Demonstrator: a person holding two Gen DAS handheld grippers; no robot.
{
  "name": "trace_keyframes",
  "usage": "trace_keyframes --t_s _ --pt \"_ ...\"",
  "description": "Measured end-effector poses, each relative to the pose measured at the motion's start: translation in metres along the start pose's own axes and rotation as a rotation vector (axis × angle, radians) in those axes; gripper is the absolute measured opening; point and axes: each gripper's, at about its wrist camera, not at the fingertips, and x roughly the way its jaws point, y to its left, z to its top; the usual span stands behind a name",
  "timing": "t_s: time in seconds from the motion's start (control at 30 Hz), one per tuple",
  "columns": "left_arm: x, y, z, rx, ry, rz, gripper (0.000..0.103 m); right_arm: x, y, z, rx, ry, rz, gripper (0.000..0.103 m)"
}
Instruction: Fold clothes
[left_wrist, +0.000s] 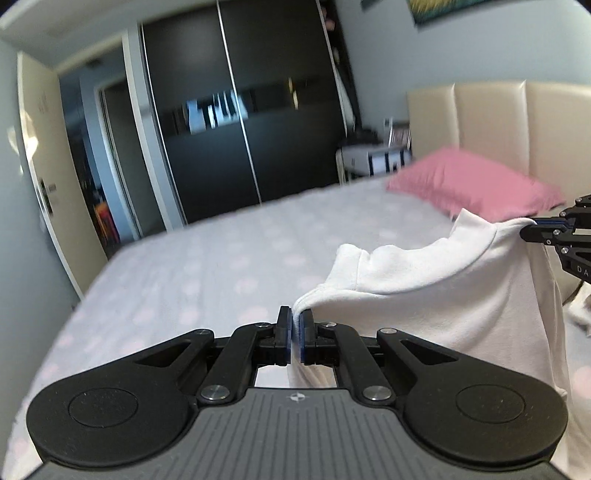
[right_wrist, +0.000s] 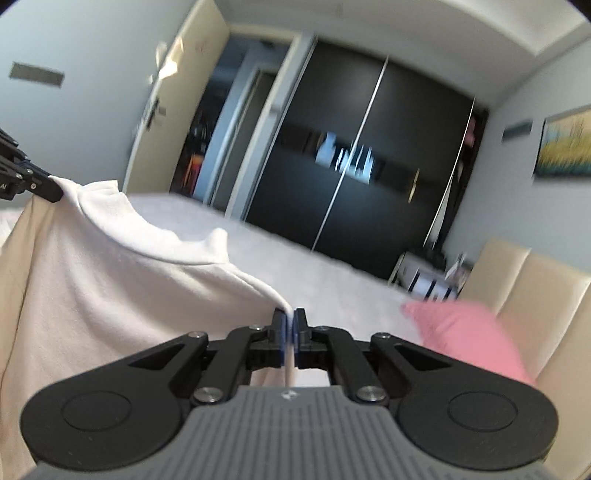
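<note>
While it hangs above the bed (left_wrist: 192, 266), a white garment (left_wrist: 443, 295) is held stretched between the two grippers, one upper corner being pinched at each side so that the neckline sags between them and the body of the cloth drapes downward. The left gripper (left_wrist: 295, 325) is seen with its jaws pressed together on a bunched corner of the fabric; the right gripper (right_wrist: 290, 328) is likewise clamped on the opposite corner, a thin fold of cloth being trapped between its blue pads (right_wrist: 282, 338). Behind the garment a pink pillow (left_wrist: 476, 181) is laid against a cream padded headboard (left_wrist: 491, 118). A dark sliding wardrobe (left_wrist: 240, 110) is set across the far wall, beside an open doorway (left_wrist: 99, 155)
</note>
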Motion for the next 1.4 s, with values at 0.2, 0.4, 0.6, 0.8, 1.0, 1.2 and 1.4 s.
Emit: trace_keyframes --t_s 0.2,0.4,0.6,0.8,1.0,1.2,1.4 --pt "0.072 0.006 -0.032 -0.031 0.114 -0.044 0.002 0.094 0.011 -0.041 0.034 0.168 0.032 0.004" --pt "0.109 0.006 -0.056 -0.044 0.203 -0.061 0.006 0.148 0.035 -0.080 0.077 0.274 0.054 0.005" --pt "0.109 0.012 -0.062 -0.056 0.235 -0.014 0.047 0.167 0.033 -0.103 0.131 0.329 0.065 0.038" --pt "0.105 0.011 -0.058 -0.086 0.267 -0.021 0.047 0.153 0.007 -0.095 0.167 0.344 0.024 0.043" --pt "0.068 -0.002 -0.078 -0.089 0.318 -0.083 0.047 0.118 -0.018 -0.103 0.206 0.412 0.028 0.043" --pt "0.026 -0.023 -0.100 -0.088 0.348 -0.132 0.047 0.075 -0.029 -0.133 0.241 0.498 0.096 0.043" --pt "-0.009 -0.045 -0.127 -0.037 0.411 -0.200 0.047 0.033 -0.022 -0.168 0.219 0.640 0.205 0.043"
